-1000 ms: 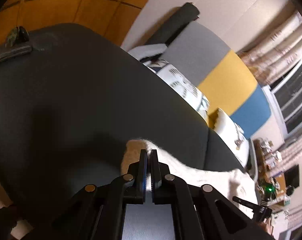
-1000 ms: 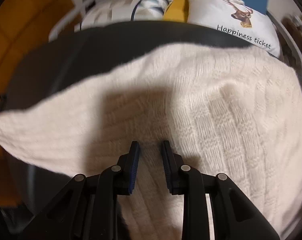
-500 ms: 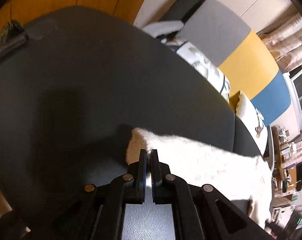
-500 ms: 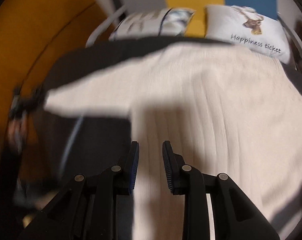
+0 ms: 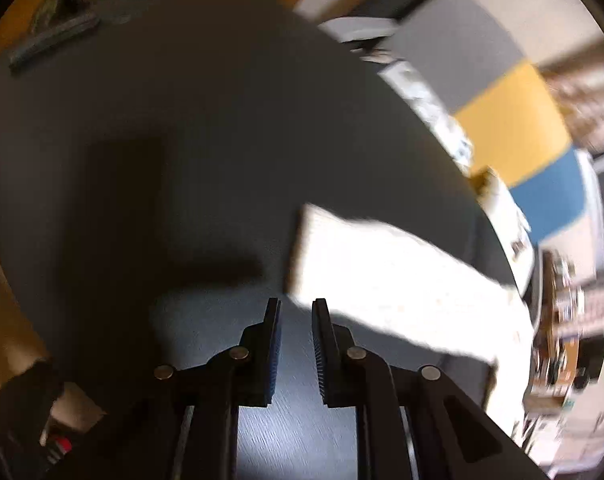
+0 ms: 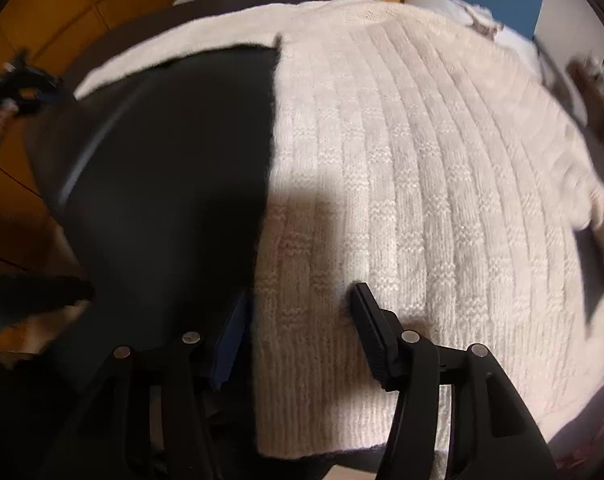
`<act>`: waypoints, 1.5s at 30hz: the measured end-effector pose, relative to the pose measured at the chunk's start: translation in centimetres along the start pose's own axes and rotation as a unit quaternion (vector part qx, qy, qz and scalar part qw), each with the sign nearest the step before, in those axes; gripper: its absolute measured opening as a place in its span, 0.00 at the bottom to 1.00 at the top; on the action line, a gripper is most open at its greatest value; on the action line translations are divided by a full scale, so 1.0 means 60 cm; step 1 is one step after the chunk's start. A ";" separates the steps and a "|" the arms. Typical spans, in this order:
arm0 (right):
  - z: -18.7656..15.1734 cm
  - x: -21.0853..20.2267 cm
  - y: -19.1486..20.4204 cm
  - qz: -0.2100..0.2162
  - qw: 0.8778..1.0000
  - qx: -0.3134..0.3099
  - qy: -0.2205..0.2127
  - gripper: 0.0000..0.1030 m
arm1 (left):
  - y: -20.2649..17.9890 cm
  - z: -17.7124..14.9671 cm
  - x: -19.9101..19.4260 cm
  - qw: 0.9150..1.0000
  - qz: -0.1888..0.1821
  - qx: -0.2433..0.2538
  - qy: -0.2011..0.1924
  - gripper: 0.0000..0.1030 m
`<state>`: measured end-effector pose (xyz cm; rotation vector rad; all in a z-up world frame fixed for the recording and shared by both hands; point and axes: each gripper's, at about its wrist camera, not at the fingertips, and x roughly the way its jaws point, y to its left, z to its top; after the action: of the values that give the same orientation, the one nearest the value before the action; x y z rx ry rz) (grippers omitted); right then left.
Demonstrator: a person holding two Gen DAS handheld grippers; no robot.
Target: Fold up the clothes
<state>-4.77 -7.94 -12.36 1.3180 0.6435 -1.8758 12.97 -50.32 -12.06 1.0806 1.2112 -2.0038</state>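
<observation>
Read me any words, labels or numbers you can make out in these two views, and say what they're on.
None can be read in either view.
White cushion at the far edge of the dark table: dark marks, too blurred to read.
Same cushion behind the cream sweater in the right wrist view: print smeared, unreadable.
Shelf clutter: too small and blurred.

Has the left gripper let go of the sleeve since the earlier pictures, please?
Yes. The left gripper is open now, and the sleeve lies ahead on the dark table.

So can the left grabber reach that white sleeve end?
Probably yes. The left gripper is open, and the sleeve end lies flat on the dark table just ahead of its fingertips, nothing between.
</observation>
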 end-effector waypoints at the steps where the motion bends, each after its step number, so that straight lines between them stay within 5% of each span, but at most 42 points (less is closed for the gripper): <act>1: -0.004 0.004 0.009 -0.012 1.000 -0.006 -0.002 0.54 | -0.021 -0.021 -0.004 1.000 -0.028 0.015 0.001 0.14; 5: 0.004 -0.004 0.017 -0.002 1.000 0.009 -0.009 0.17 | -0.130 -0.131 0.032 0.984 -0.151 0.069 0.064 0.14; 10: 0.014 -0.012 0.011 0.098 0.991 0.085 -0.034 0.08 | -0.284 -0.261 0.144 0.950 -0.219 0.116 0.190 0.14; 14: 0.006 -0.022 0.018 0.151 0.981 0.110 -0.056 0.08 | -0.352 -0.318 0.181 0.939 -0.223 0.132 0.225 0.14; 22: -0.009 -0.024 0.035 0.203 0.969 0.115 -0.078 0.08 | -0.371 -0.321 0.181 0.945 -0.197 0.127 0.230 0.23; 28: -0.004 -0.019 0.040 0.219 0.967 0.106 -0.076 0.08 | -0.380 -0.341 0.199 0.936 -0.198 0.122 0.263 0.24; 30: -0.001 -0.006 0.046 0.232 0.965 0.107 -0.062 0.12 | -0.380 -0.343 0.197 0.939 -0.192 0.125 0.258 0.18; 31: -0.003 -0.016 0.033 0.239 0.962 0.113 -0.066 0.13 | -0.380 -0.343 0.195 0.940 -0.189 0.126 0.254 0.04; 35: -0.020 -0.078 -0.035 0.259 0.950 0.143 -0.100 0.15 | -0.380 -0.311 0.171 0.947 -0.178 0.157 0.217 0.04; 38: -0.041 -0.130 -0.121 0.159 0.964 0.163 -0.140 0.15 | -0.367 -0.280 0.148 0.951 -0.178 0.163 0.194 0.04; 41: -0.069 -0.108 -0.215 0.044 0.975 0.195 -0.099 0.15 | -0.364 -0.260 0.134 0.953 -0.171 0.175 0.179 0.04; 45: -0.102 -0.051 -0.258 0.006 0.980 0.197 -0.034 0.15 | -0.366 -0.256 0.136 0.952 -0.158 0.188 0.182 0.04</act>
<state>-13.11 6.79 -11.85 1.4867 0.2297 -2.0999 -3.00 -27.31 -13.26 1.5836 1.2751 -2.4244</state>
